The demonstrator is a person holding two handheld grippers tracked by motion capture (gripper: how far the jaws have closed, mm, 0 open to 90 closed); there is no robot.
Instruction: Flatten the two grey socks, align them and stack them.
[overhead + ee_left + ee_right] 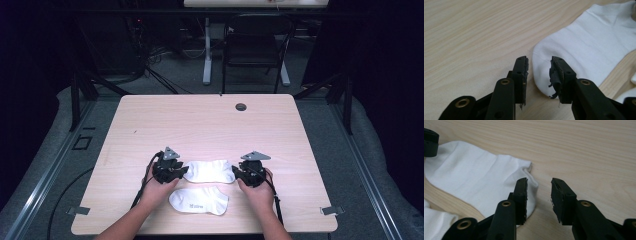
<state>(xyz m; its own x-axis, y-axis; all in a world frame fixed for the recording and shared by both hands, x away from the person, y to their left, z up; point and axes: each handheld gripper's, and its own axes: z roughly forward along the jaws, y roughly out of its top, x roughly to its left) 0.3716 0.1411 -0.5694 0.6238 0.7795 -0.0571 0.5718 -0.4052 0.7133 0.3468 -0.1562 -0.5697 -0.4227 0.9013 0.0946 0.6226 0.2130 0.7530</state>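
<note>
The light wooden table (pixel 210 125) lies under both grippers. A white sock (pixel 209 170) stretches flat between them, its rounded end between the parted jaws of the left gripper (pixel 539 72), its other end just beside the right gripper (pixel 539 195), under one jaw. Both stand partly open, gripping nothing. A second white sock (pixel 198 200) lies nearer the person, between the hands.

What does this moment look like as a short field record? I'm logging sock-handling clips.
surface: wooden table
far sock: white, flat, between the two grippers
near sock: white, flat, close to the person, untouched
left gripper: jaws apart, over one end of the far sock, not pinching it
right gripper: jaws apart at the far sock's other end, nothing gripped
</note>
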